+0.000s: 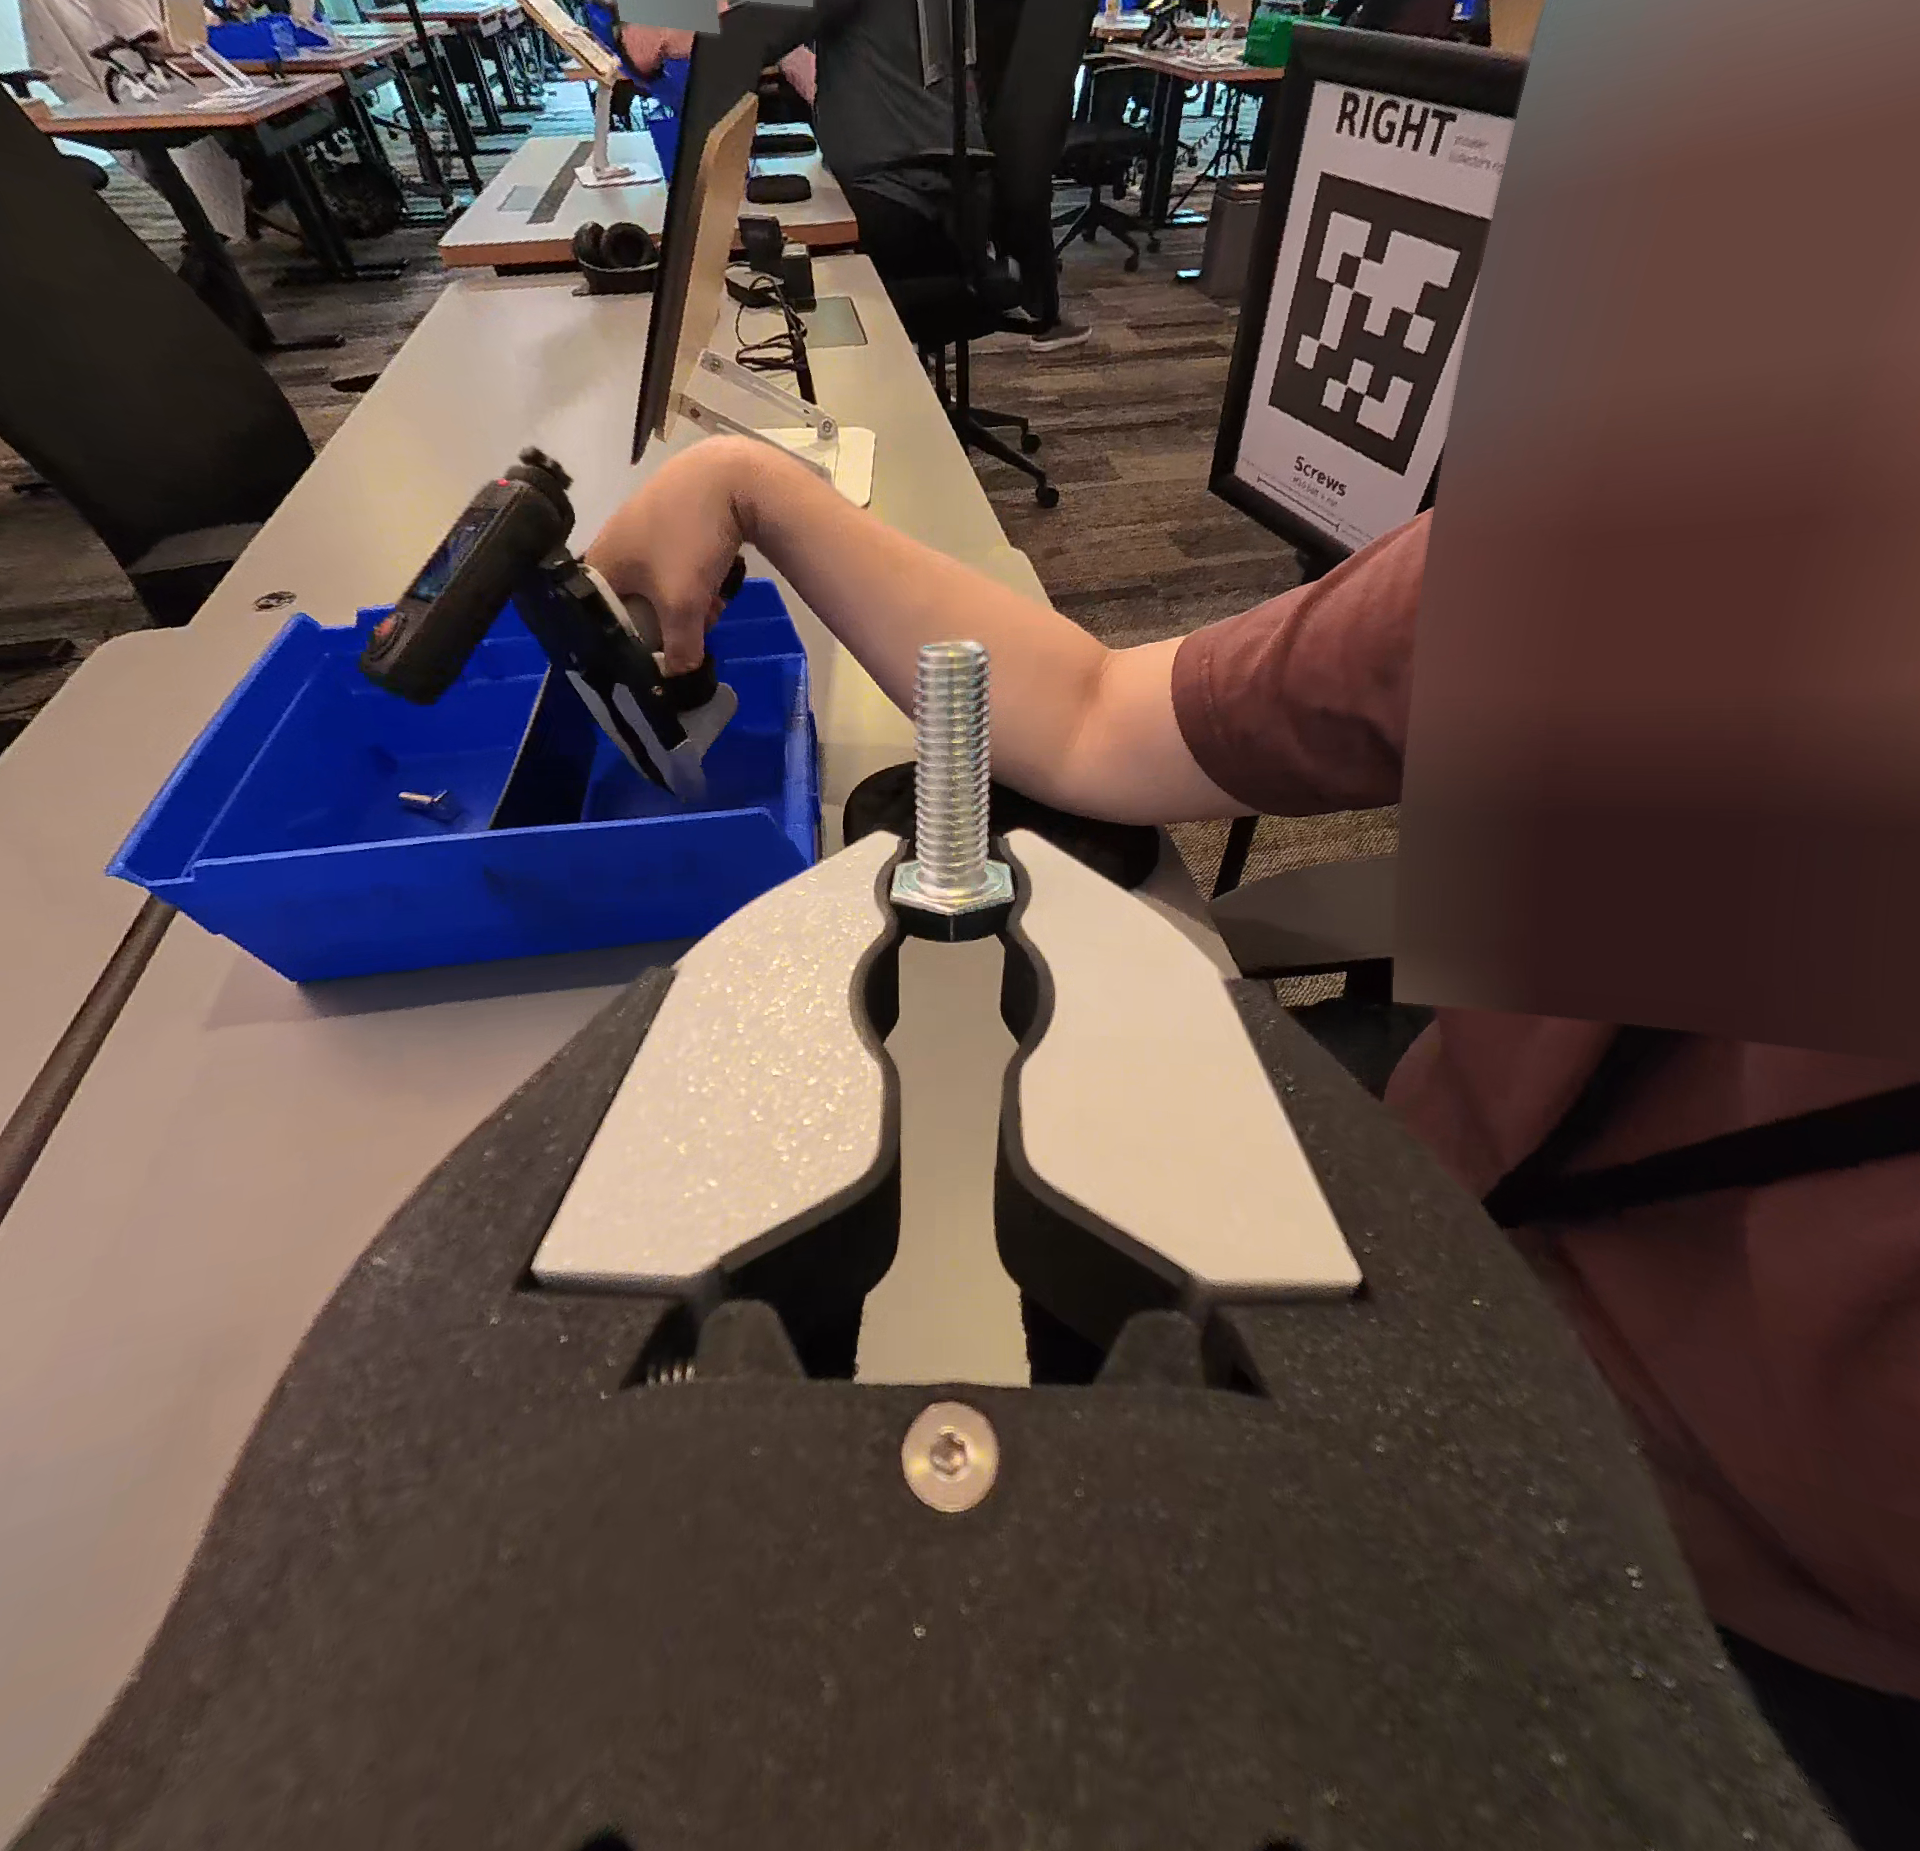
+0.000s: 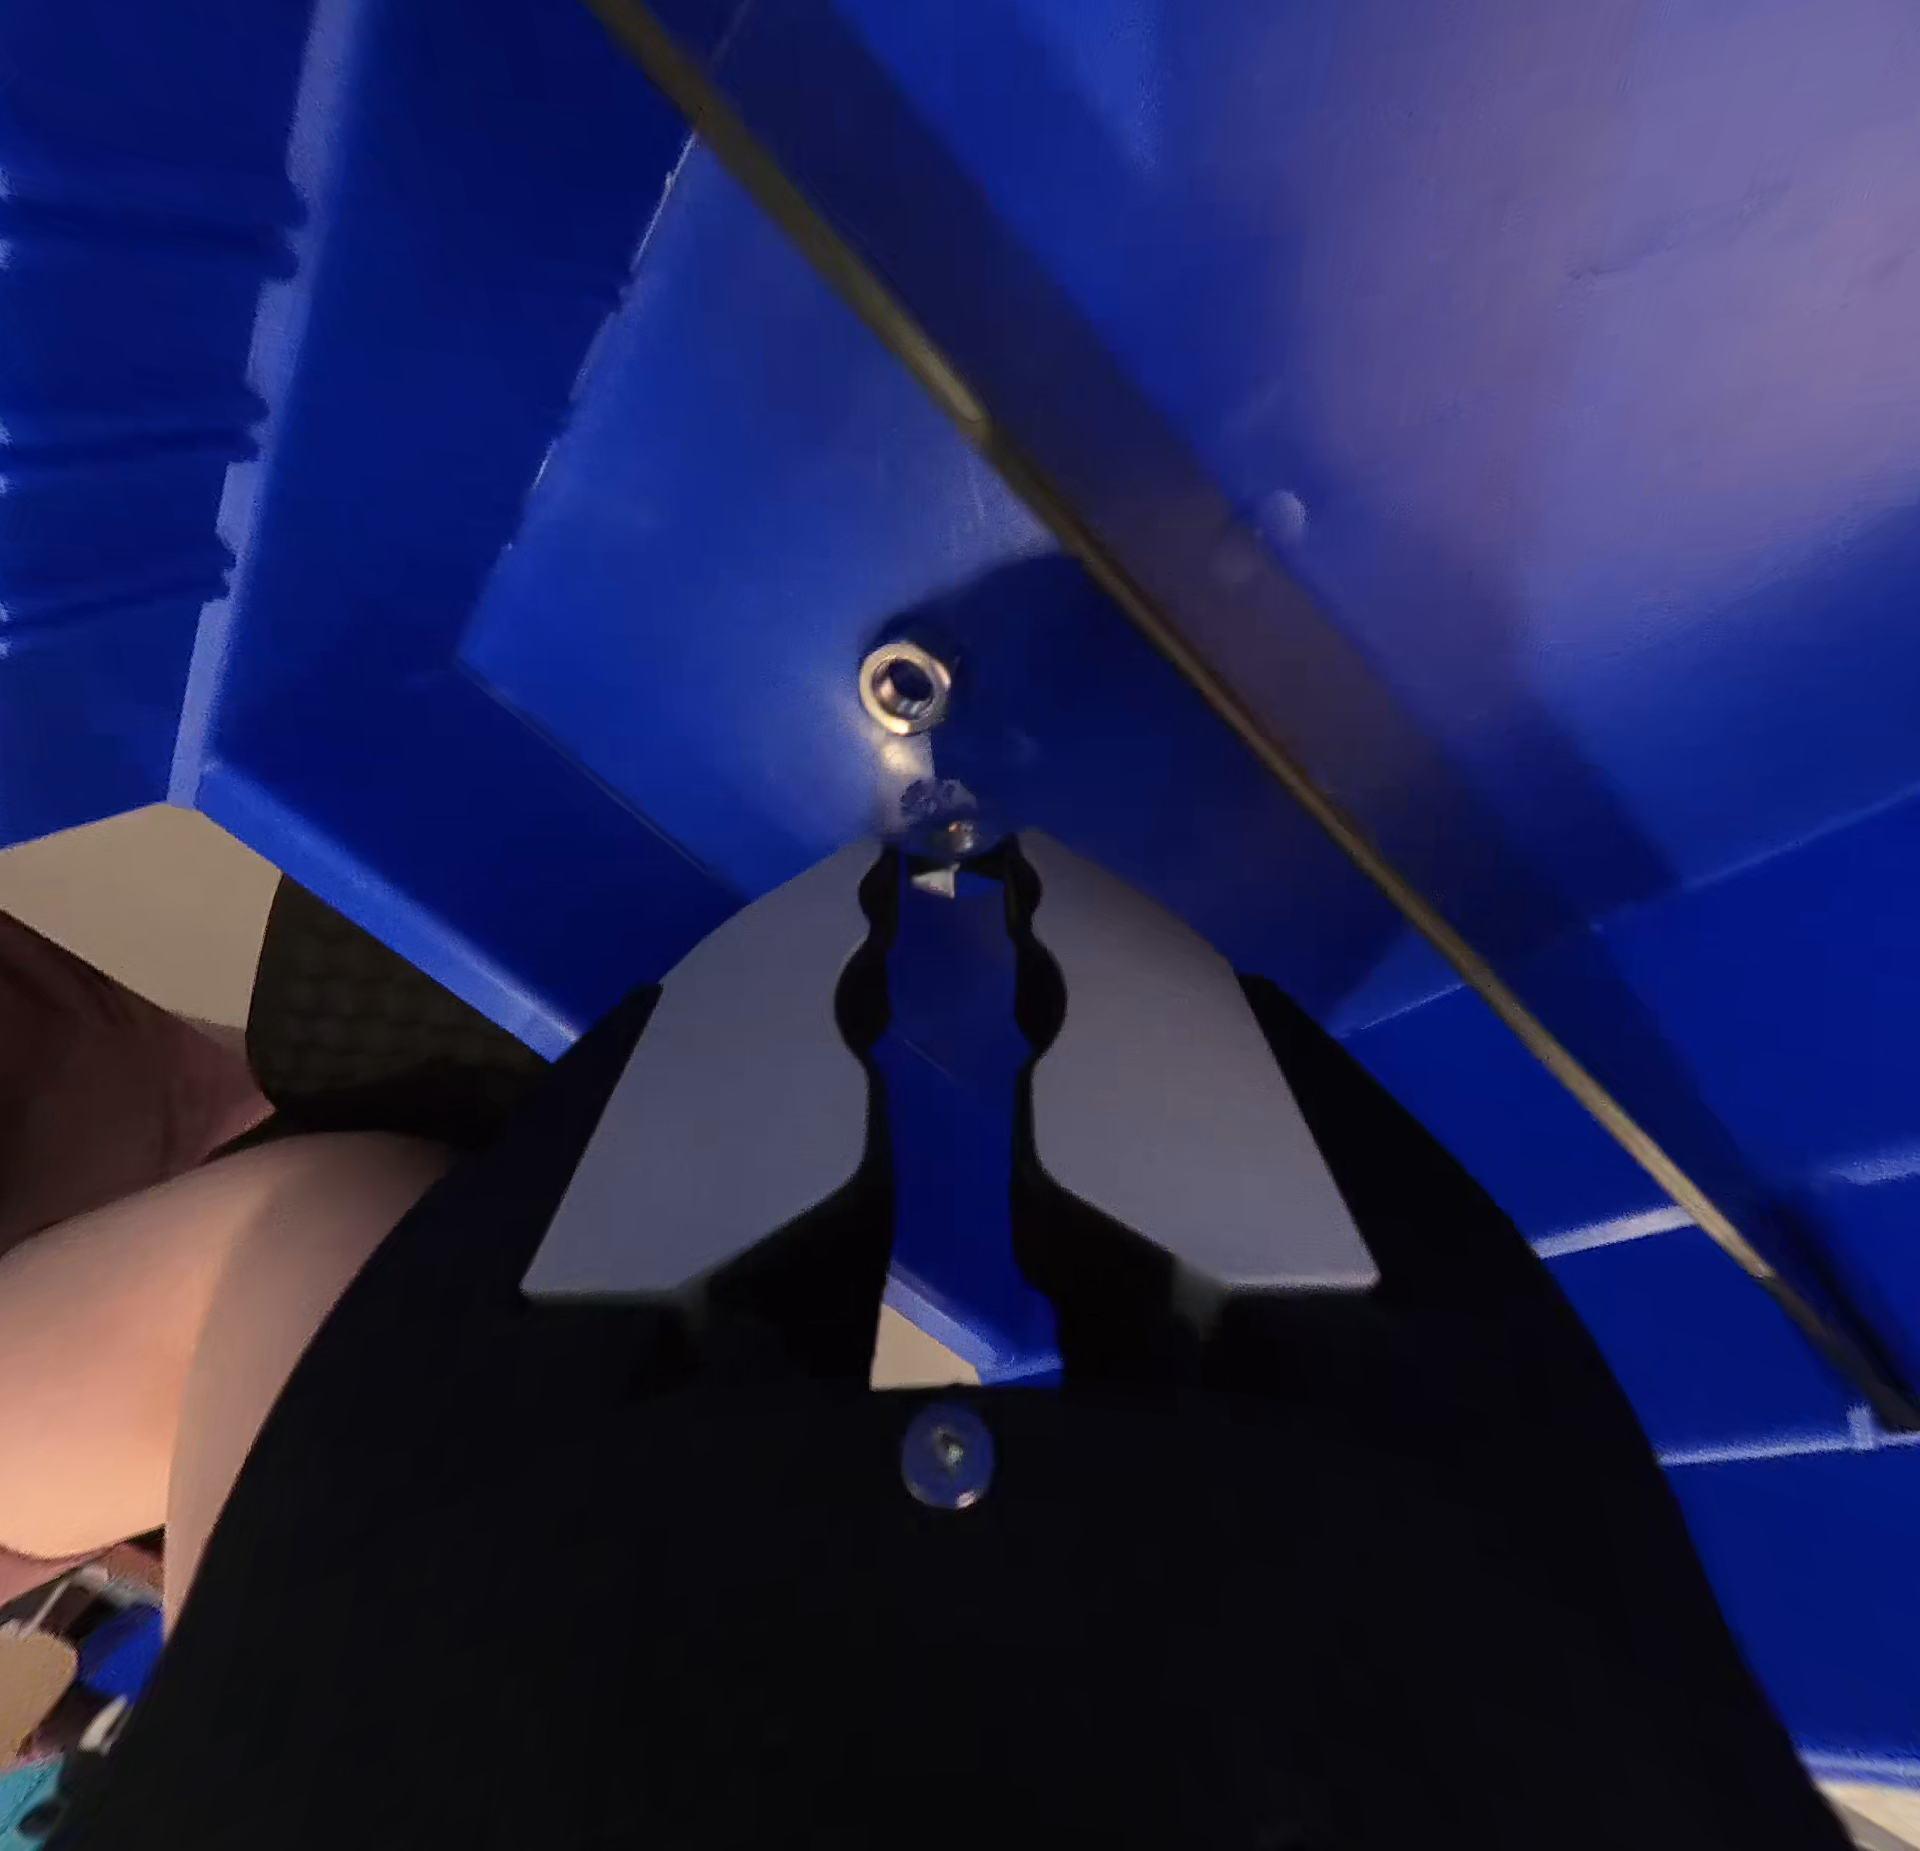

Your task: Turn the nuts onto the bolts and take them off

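Office desk (image 1: 260,1126) carries a blue bin (image 1: 499,897). Left gripper (image 1: 951,892) clamps a bolt (image 1: 951,762) upright beside the bin. Right gripper (image 2: 951,851), jaws apart, reaches a nut (image 2: 906,693) on the bin's floor. Step: fetching; next needs closing squarely.

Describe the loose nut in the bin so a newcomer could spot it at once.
Start at the blue divided bin on the grey table. In the compartment where the right gripper reaches, a small silver nut lies flat on the floor just beyond the fingertips. Its open hole faces up, unlike the small bolt in the neighbouring compartment.
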`<state>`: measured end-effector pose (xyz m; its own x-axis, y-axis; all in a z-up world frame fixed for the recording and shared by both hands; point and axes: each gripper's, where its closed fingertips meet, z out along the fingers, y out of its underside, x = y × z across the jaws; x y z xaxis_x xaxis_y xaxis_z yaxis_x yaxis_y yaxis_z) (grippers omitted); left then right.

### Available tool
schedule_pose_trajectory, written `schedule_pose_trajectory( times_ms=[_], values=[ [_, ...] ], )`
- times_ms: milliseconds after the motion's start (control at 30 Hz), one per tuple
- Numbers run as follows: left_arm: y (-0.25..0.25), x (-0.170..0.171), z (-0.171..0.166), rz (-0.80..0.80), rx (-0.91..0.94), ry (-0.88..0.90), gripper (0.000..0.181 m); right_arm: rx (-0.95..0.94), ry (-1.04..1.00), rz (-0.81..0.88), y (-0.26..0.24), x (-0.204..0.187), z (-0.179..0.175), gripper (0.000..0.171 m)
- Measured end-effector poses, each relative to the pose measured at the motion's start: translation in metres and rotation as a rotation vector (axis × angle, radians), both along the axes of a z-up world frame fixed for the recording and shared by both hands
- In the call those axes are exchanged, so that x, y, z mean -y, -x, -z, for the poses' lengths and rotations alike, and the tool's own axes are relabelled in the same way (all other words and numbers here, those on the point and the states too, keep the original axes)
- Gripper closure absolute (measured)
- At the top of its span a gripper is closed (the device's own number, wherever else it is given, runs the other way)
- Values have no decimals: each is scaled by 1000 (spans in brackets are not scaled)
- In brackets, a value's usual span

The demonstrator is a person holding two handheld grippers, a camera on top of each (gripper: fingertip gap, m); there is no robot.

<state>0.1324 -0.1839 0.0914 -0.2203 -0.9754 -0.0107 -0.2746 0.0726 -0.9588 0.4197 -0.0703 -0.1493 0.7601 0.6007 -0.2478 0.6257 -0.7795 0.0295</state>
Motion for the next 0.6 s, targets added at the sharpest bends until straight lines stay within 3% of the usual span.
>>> schedule_pose_trajectory(
  times_ms=[200, 367, 433, 500, 600],
  values=[
    [1, -5, 0, -24, -2, -8, 167, 14, -167, 62, -8, -14, -31, 139],
    [4, -22, -9, -115, 51, -15, 167, -85, -687, -84, 41, -40, -131, 139],
    [5, -32, -12, -170, 72, -20, 167, -255, -953, -195, 91, -44, -187, 135],
    [5, -42, -13, -228, 83, -32, 167, -565, -1120, -311, 156, -24, -242, 134],
    [5, -52, -13, -281, 97, -38, 167, -1106, -1136, -463, 236, 33, -299, 135]
  ],
)
